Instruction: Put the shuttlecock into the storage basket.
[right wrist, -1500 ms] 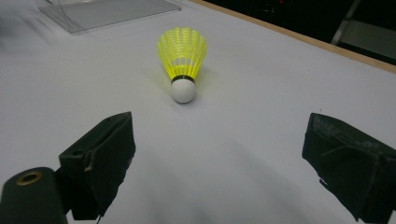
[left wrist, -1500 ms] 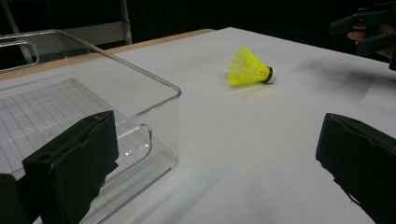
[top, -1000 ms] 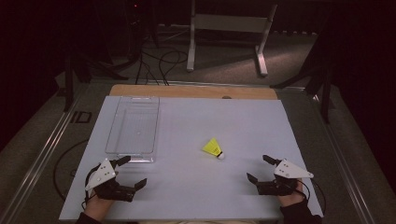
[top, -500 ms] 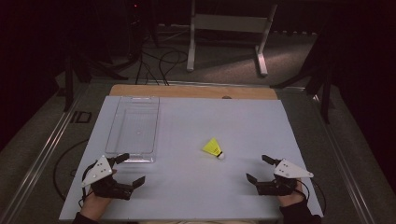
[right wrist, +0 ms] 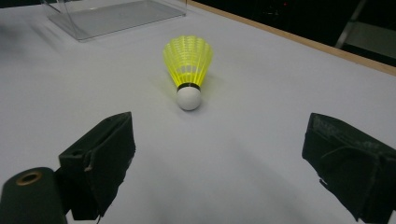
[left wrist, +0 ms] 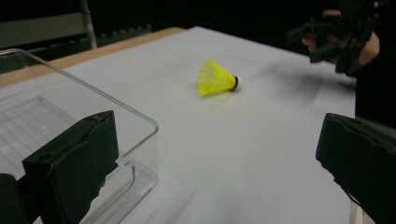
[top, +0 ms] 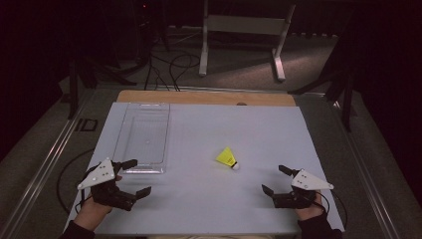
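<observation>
A yellow shuttlecock (top: 228, 158) with a white cork tip lies on its side on the white table sheet (top: 209, 129), right of centre. My left gripper (top: 140, 176) stands open at the front left, just by the near end of a clear plastic tray (top: 144, 137). My right gripper (top: 272, 178) stands open at the front right, a short way from the shuttlecock. In the left gripper view the open left gripper (left wrist: 215, 158) faces the shuttlecock (left wrist: 215, 78), with the tray corner (left wrist: 140, 116) beside its left jaw. The right gripper (right wrist: 219, 158) frames the shuttlecock (right wrist: 188, 65), cork end nearest.
The tray (right wrist: 112, 14) is empty and runs along the sheet's left side. A wooden table edge (top: 204, 97) shows at the back. Beyond it stand a metal frame (top: 239, 30) and floor cables. The other hand and its gripper (left wrist: 341, 32) appear far right in the left gripper view.
My left gripper has shifted slightly left and away from me, toward the tray's near end. The right gripper and the shuttlecock have hardly moved.
</observation>
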Available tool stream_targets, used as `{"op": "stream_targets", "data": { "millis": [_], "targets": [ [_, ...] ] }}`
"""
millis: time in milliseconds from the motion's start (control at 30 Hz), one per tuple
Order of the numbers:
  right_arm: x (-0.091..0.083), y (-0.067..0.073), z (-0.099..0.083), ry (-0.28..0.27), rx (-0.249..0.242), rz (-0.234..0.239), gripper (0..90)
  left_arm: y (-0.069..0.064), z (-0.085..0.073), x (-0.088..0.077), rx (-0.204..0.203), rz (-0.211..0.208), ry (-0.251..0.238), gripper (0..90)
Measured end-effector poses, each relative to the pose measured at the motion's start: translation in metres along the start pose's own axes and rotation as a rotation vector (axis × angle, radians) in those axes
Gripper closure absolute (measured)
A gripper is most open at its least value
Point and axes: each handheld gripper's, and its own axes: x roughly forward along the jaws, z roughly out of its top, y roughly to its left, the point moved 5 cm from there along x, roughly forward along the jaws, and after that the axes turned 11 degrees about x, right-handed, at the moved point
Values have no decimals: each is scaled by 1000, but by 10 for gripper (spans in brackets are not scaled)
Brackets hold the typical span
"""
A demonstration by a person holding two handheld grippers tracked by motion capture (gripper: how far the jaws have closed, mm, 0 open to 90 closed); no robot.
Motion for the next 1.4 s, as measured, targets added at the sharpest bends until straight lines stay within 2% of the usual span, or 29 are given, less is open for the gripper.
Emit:
{"op": "stream_targets", "data": {
  "millis": [167, 300, 467, 733, 867, 1000, 1267, 1333, 1400],
  "targets": [
    [1, 0, 0, 0, 3, 6, 94, -1, 5, 5, 36, -47, 52, 2],
    [0, 0, 0, 0, 5, 6, 94, -2, 7, 8, 47, -78, 72, 2],
    [1, 0, -1, 6, 5, 8, 94, -5, 9, 15, 89, -114, 119, 2],
    [1, 0, -1, 14, 12, 15, 93, -7, 11, 23, 113, -167, 151, 2],
    [1, 0, -1, 13, 12, 14, 94, -9, 11, 26, 135, -210, 181, 2],
    [1, 1, -1, 12, 9, 12, 94, -12, 8, 27, 157, -265, 240, 2],
    [2, 1, -1, 19, 11, 13, 94, -13, 3, 29, 191, -332, 351, 2],
    [2, 1, -1, 20, 12, 17, 94, -13, 3, 31, 216, -341, 380, 3],
    [2, 2, -1, 22, 13, 19, 94, -12, 2, 33, 216, -352, 410, 3]
  ]
}}
